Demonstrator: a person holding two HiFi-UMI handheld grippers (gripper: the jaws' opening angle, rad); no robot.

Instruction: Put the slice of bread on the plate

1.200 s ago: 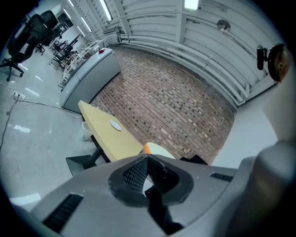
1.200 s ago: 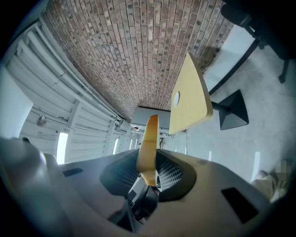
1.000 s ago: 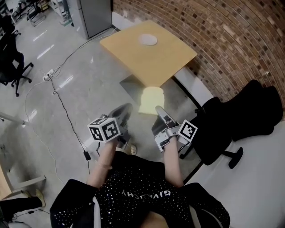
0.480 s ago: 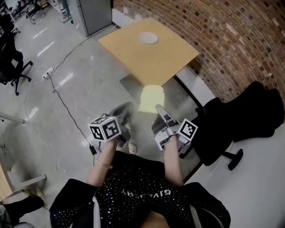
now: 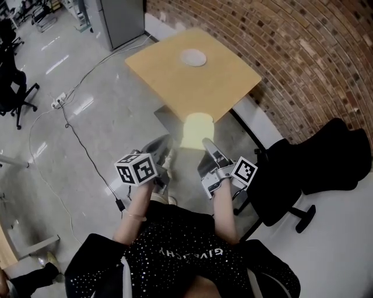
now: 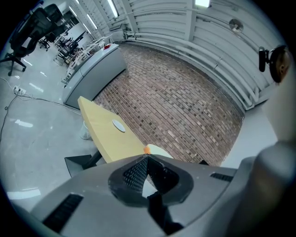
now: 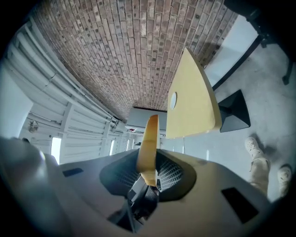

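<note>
A pale yellow slice of bread [image 5: 197,129] hangs in the air in front of me, over the floor and short of the table. My right gripper [image 5: 207,143] is shut on its lower edge; in the right gripper view the bread [image 7: 149,139] stands edge-on between the pads of that gripper [image 7: 149,162]. My left gripper [image 5: 165,143] is beside it, shut with nothing in it, and in the left gripper view the bread [image 6: 159,150] shows just past that gripper's [image 6: 147,157] tips. The small white plate [image 5: 193,57] lies on the tan table [image 5: 175,87] ahead.
A brick wall [image 5: 303,52] runs behind the table. A black office chair [image 5: 303,169] stands close on my right. Cables [image 5: 81,137] trail over the glossy floor at left, near a grey cabinet [image 5: 119,17]. The table's dark base [image 5: 166,113] sits under its near corner.
Both grippers and the bread have moved together toward the table, which now sits a little nearer in the head view. The right gripper's hold on the bread is unchanged.
</note>
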